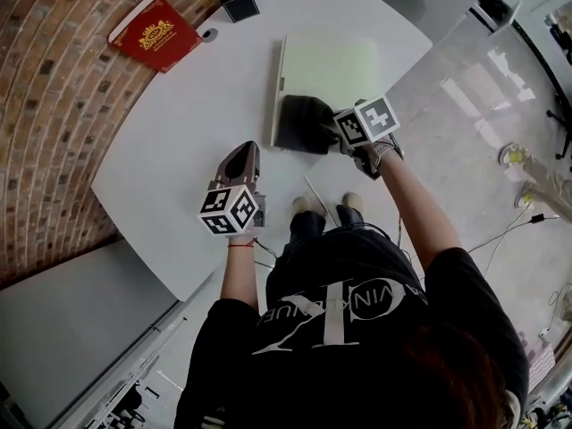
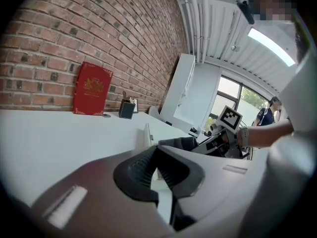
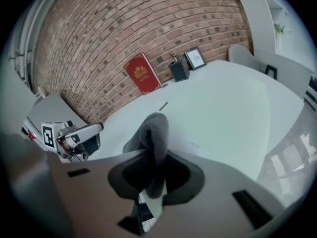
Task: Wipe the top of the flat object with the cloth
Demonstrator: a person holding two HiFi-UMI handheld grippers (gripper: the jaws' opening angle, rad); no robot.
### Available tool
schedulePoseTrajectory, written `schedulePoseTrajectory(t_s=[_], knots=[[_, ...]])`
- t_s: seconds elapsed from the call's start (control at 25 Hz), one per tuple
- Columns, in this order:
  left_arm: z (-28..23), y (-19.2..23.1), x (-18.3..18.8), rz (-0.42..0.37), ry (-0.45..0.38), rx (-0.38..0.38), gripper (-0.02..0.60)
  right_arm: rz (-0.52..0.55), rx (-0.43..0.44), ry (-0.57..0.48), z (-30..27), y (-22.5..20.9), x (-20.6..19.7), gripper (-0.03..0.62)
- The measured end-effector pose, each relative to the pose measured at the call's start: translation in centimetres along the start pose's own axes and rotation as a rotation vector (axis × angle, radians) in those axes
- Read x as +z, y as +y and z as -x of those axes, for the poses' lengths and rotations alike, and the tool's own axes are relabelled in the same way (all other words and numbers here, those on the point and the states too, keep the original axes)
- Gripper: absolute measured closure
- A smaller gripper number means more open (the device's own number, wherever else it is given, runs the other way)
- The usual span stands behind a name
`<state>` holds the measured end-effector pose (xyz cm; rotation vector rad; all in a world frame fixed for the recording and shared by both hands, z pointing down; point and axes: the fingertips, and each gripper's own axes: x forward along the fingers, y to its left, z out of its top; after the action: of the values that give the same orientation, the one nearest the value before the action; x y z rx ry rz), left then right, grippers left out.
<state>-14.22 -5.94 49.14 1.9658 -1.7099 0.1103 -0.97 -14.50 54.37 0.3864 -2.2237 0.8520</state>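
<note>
A pale green flat board [image 1: 331,68] lies on the white table [image 1: 188,150]. A dark grey cloth [image 1: 304,121] rests bunched on the board's near end. My right gripper [image 1: 338,138] is shut on that cloth; in the right gripper view the cloth [image 3: 154,128] sticks up from between the jaws of the right gripper [image 3: 154,158], over the board [image 3: 223,108]. My left gripper [image 1: 245,153] hovers over the table left of the board, shut and empty. In the left gripper view the left gripper [image 2: 156,150] points toward the board's edge [image 2: 147,133] and the cloth [image 2: 179,143].
A red book [image 1: 155,31] lies at the table's far left, against a brick wall [image 1: 45,88]. A black pen holder [image 1: 238,1] stands at the far edge, with a small framed picture [image 3: 196,57] beside it. The person's legs and shoes [image 1: 308,206] stand at the near edge.
</note>
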Motion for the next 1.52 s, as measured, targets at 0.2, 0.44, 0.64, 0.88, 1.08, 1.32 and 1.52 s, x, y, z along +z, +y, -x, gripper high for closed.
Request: schedulePoseTrajectory(t_s=[0.2, 0.44, 0.64, 0.88, 1.08, 1.32, 1.52], knots=[[-1.4, -1.6, 0.6, -0.016, -0.001, -0.023, 0.57, -0.028, -0.031, -0.011, 2.3, -2.3, -1.3, 0.543], [-3.0, -3.3, 0.8, -0.036, 0.008, -0.06, 0.57, -0.077, -0.062, -0.032, 4.8, -4.3, -3.0, 0.543], [-4.1, -4.3, 0.8, -0.049, 0.02, -0.088, 0.569, -0.104, -0.097, -0.059, 6.6, -5.7, -4.2, 0.543], [-5.0, -4.9, 1.0, -0.06, 0.025, -0.109, 0.57, -0.138, -0.124, -0.078, 7.8, -6.6, -5.8, 0.543], [-5.5, -5.5, 1.1, -0.071, 0.026, -0.124, 0.57, -0.168, -0.152, -0.097, 8.9, -7.5, -7.1, 0.543], [-5.7, -5.6, 1.1, -0.078, 0.033, -0.134, 0.569, -0.19, -0.208, -0.103, 10.3, -8.5, -8.3, 0.543], [-5.8, -5.5, 1.2, -0.083, 0.034, -0.136, 0.57, -0.187, -0.284, -0.11, 11.8, -9.9, -9.3, 0.543]])
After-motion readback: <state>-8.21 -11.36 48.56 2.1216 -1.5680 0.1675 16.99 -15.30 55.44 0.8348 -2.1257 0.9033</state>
